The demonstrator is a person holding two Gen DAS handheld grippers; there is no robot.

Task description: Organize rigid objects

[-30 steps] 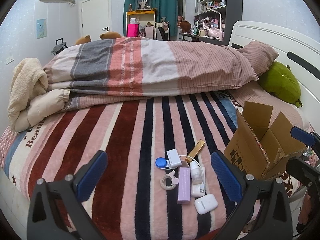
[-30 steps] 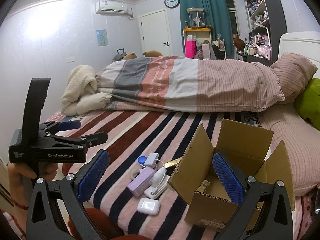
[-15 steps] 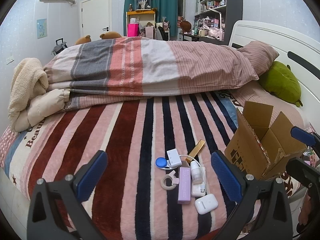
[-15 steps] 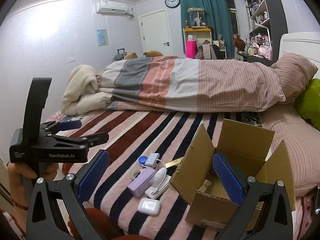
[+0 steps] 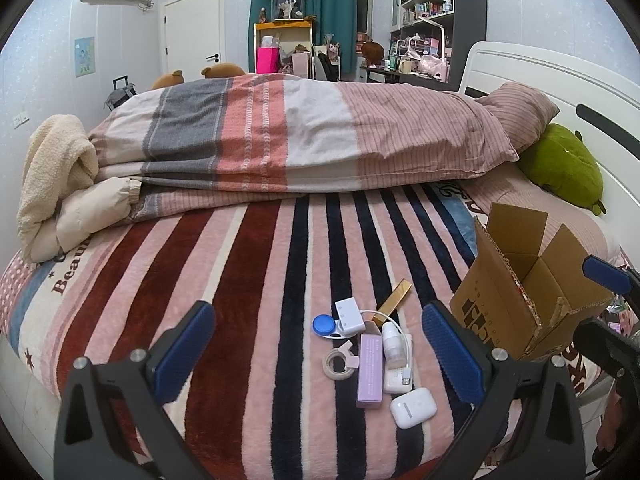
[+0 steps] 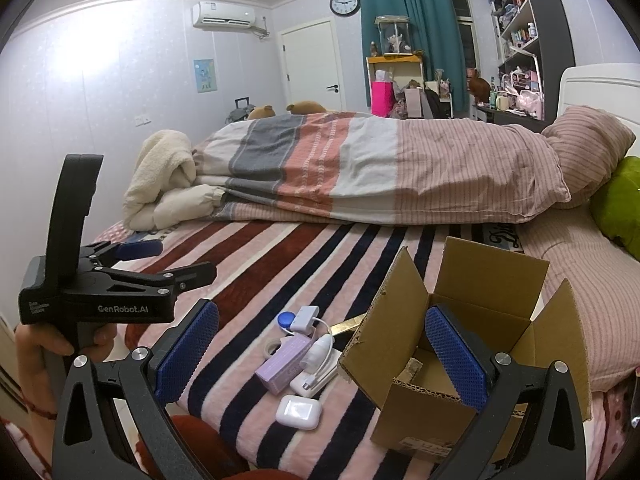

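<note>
A cluster of small items lies at the lower centre of both frames on the striped blanket (image 5: pixel 248 280): one white earbud case (image 5: pixel 413 407), one lilac box (image 5: pixel 370 369), one small white bottle (image 5: pixel 392 349), one white charger block with cable (image 5: pixel 396 380), one white adapter (image 5: pixel 349 311), one blue round lid (image 5: pixel 322 325), one tape ring (image 5: pixel 336 364) and one gold bar (image 5: pixel 395 297). One open cardboard box (image 5: pixel 516 292) stands just right of them, at the right edge of the left wrist view.

Only the right wrist view looks down into the cardboard box (image 6: pixel 472 320) and shows a scrap on its floor; it also shows the left gripper (image 6: pixel 160 264) from the side at left centre, held in a hand (image 6: pixel 52 344). The gold bar is mostly hidden there behind a flap.

The left gripper (image 5: pixel 318 354) has its jaws spread wide, holding nothing and hovering before the cluster. The right gripper (image 6: pixel 320 356) is likewise wide apart and empty, its right blue pad (image 6: pixel 454 360) over the box opening.
</note>
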